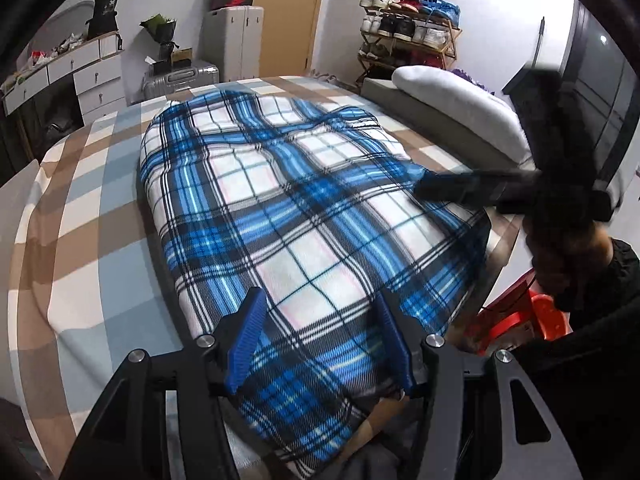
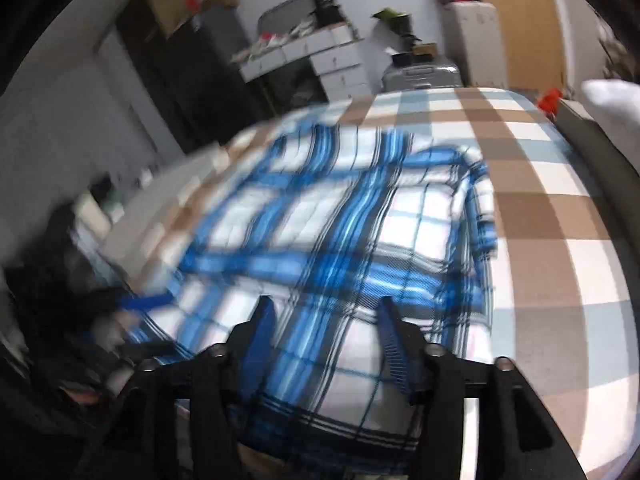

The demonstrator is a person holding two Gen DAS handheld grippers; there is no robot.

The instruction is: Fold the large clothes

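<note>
Covering most of the checked bed (image 1: 80,216) is the blue plaid garment (image 1: 280,208), pillow (image 1: 460,108) upper right, shoe rack (image 1: 408,28) behind. Left gripper (image 1: 320,340) sits half-open at the garment's near edge, gripping nothing; right gripper (image 2: 326,344), blurry, looks about the same.

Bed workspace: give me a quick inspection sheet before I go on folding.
Surface: bed with brown, blue and white checked sheet.
Job's things: blue plaid blanket spread flat, near edge hanging over the bed's side.
Clutter: grey pillow along the far edge.
Grippers: left gripper open over the blanket's near edge; right gripper open over the blanket, its view blurred.
Cables: nothing seen.
Surroundings: shoe rack, white drawers, silver suitcase, red stool.
</note>
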